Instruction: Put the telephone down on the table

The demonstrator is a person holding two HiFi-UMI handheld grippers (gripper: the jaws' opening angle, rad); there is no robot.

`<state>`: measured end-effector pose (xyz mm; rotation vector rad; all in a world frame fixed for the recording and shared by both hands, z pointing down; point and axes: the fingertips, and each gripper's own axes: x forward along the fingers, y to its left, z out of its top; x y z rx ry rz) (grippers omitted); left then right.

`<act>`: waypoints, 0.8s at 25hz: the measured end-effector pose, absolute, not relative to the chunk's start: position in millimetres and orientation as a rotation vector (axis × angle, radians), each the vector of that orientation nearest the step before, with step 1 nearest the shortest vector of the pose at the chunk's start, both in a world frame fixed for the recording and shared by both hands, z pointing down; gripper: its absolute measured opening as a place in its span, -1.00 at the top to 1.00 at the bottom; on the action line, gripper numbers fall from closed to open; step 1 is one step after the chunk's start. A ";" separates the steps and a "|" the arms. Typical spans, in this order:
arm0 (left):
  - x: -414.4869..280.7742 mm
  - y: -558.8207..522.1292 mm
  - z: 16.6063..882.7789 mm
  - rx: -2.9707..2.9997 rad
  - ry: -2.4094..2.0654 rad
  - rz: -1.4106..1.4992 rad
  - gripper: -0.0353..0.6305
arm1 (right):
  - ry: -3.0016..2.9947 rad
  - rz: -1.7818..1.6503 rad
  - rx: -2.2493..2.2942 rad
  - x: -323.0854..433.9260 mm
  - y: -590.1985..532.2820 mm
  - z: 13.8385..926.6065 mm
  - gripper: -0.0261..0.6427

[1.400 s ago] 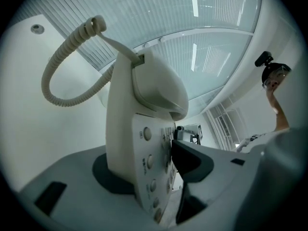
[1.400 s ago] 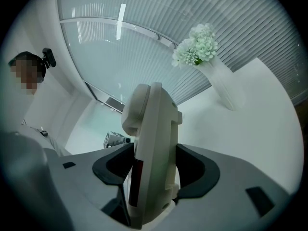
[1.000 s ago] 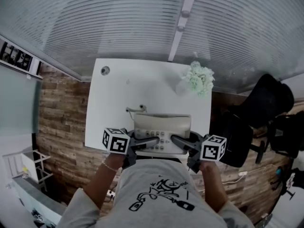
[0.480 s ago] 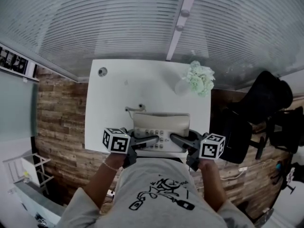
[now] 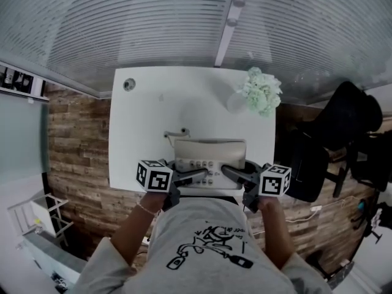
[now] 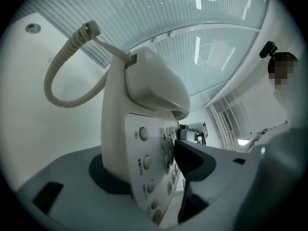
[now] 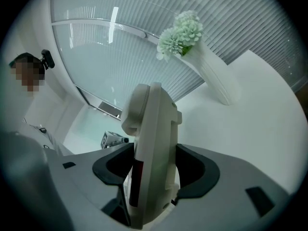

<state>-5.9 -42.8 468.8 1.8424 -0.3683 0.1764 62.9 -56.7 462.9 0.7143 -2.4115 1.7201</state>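
left gripper [image 6: 149,167] jaws just been opening, pads on telephone [image 5: 209,158] | right gripper [image 7: 154,172] clamped on it | judgement: seat base flat on table [image 5: 141,127] before full release

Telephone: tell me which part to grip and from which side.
Grip the telephone at its left and right ends, coming from the table's near edge, clamping it top and bottom. It is wide and thin, and the handset lies along the far side, leaving those ends clear.

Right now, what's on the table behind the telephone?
Bare white table, a vase of pale green flowers at its far right corner, a round hole far left. The surface under the telephone is covered.
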 end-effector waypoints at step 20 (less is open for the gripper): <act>-10.1 -39.2 561.2 1.759 -0.447 0.285 -0.04 | -2.317 1.845 0.688 62.3 -51.7 554.9 0.06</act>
